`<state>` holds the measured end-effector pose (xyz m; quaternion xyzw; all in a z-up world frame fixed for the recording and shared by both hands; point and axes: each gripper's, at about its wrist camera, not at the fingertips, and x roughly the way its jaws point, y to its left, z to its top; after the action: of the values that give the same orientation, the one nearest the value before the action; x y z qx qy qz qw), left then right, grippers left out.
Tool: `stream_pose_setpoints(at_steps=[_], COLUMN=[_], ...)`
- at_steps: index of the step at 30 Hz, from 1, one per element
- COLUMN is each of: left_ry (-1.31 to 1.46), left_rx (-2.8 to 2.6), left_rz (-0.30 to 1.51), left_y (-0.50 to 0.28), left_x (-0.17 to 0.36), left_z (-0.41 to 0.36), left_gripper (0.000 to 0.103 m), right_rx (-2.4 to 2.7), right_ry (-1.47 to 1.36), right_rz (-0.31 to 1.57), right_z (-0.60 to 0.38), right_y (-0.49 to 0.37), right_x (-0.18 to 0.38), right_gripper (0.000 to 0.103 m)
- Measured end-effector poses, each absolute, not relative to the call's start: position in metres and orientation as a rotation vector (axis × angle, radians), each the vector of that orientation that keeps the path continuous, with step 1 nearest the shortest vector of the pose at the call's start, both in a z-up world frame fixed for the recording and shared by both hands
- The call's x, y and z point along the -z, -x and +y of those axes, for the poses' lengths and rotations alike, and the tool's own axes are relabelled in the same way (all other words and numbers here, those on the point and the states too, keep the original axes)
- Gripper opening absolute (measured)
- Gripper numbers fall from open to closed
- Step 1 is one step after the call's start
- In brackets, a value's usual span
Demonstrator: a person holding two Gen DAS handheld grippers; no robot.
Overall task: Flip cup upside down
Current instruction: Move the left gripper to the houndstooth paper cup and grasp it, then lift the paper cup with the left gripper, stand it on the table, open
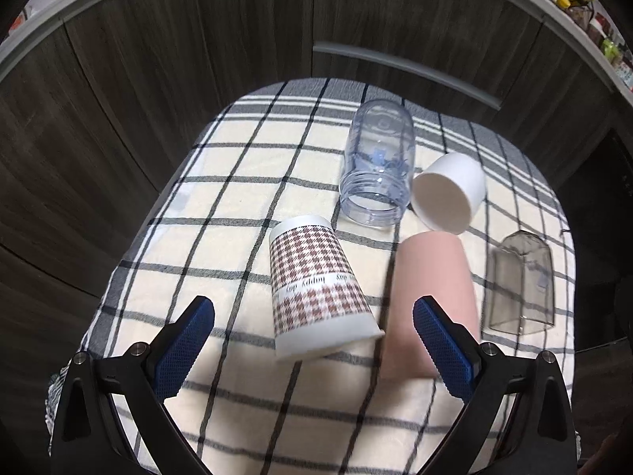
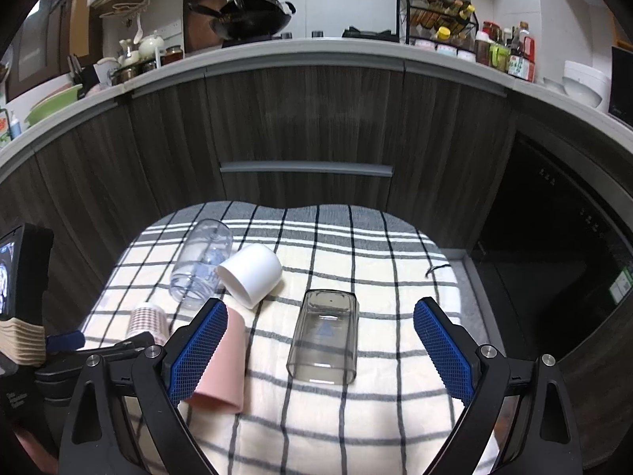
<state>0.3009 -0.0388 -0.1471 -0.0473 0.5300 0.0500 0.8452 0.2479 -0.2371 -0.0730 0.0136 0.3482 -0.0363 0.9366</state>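
Several cups rest on a checked cloth point(image 1: 237, 182). A houndstooth paper cup point(image 1: 316, 289) stands upside down, slightly tilted, between my left gripper's point(image 1: 314, 316) open fingers; it also shows in the right wrist view point(image 2: 146, 322). A pink cup point(image 1: 431, 301) point(image 2: 221, 368) stands mouth down beside it. A clear bluish cup point(image 1: 378, 162) point(image 2: 201, 265) and a white cup point(image 1: 449, 194) point(image 2: 251, 271) lie on their sides. A smoky grey square cup point(image 1: 520, 283) point(image 2: 324, 340) stands mouth down ahead of my open, empty right gripper point(image 2: 320, 332).
Dark wood cabinets point(image 2: 304, 118) with a grey handle point(image 2: 306, 168) stand right behind the cloth-covered table. A counter above holds a wok point(image 2: 253, 18), spice rack point(image 2: 439, 16) and bottles. A dark appliance front point(image 2: 554, 257) is on the right.
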Motion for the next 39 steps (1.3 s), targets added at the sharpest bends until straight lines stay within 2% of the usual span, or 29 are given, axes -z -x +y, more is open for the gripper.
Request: stream_pose_setpoints(at_steps=[5, 8, 12, 19, 26, 39], left_ry=[0.099, 0.121, 0.131, 0.123, 0.104, 0.054], left_rx=[-0.117, -0.100, -0.078, -0.059, -0.038, 0.083], left_rz=[1.167, 1.202, 1.255, 1.260, 1.231, 1.201], left_y=[-0.315, -0.324, -0.331, -0.330, -0.315, -0.220], left_x=[0.166, 0.176, 0.191, 0.196, 0.179, 0.141], left_z=[-0.035, -0.033, -0.033, -0.035, -0.035, -0.064], left_gripper=[0.100, 0.093, 0.069, 0.066, 0.066, 0.066], right_rx=[0.071, 0.068, 0.064, 0.061, 0.058, 0.059], right_ry=[-0.038, -0.052, -0.068, -0.089, -0.096, -0.105], right_rz=[0.739, 0.754, 0.773, 0.800, 0.792, 0.747], right_z=[-0.235, -0.235, -0.235, -0.235, -0.234, -0.245], right_y=[-0.269, -0.277, -0.284, -0.286, -0.278, -0.208], right_x=[0.091, 0.101, 0.110, 0.123, 0.116, 0.077], right_gripper=[0.095, 0.095, 0.095, 0.095, 0.095, 0.095])
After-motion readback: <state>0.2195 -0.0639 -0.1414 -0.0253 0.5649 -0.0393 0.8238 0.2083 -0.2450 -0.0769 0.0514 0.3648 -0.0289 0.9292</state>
